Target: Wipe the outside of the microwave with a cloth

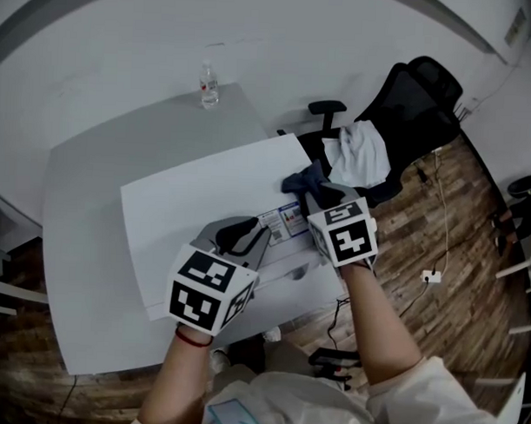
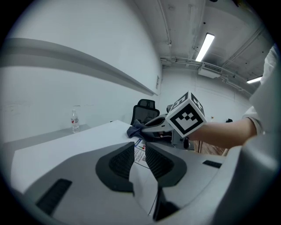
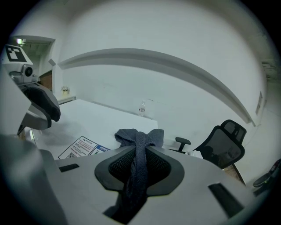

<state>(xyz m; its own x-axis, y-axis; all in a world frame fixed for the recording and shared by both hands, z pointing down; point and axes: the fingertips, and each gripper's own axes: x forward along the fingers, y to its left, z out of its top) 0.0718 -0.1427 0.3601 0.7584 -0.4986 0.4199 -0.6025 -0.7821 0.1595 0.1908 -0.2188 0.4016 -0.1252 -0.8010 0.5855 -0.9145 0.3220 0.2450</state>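
Wipe was judged under way, extent unclear. The dark blue cloth [image 3: 139, 145] was pinched between the fingers of the right gripper [image 3: 139, 166], its free end bunched at the far right corner of the microwave [image 1: 187, 213] top. Door and sides were judged not yet done. The left gripper [image 2: 139, 159] was held over the printed sticker [image 1: 282, 223], fingers narrowly apart, nothing between them. Top panel was noted smooth, flat, white. Cloth was noted soft, nubby, folded.

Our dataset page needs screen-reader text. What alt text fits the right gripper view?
The right gripper pinches a dark blue cloth over the microwave's white top, near a printed label. A water bottle and black office chair stand behind.
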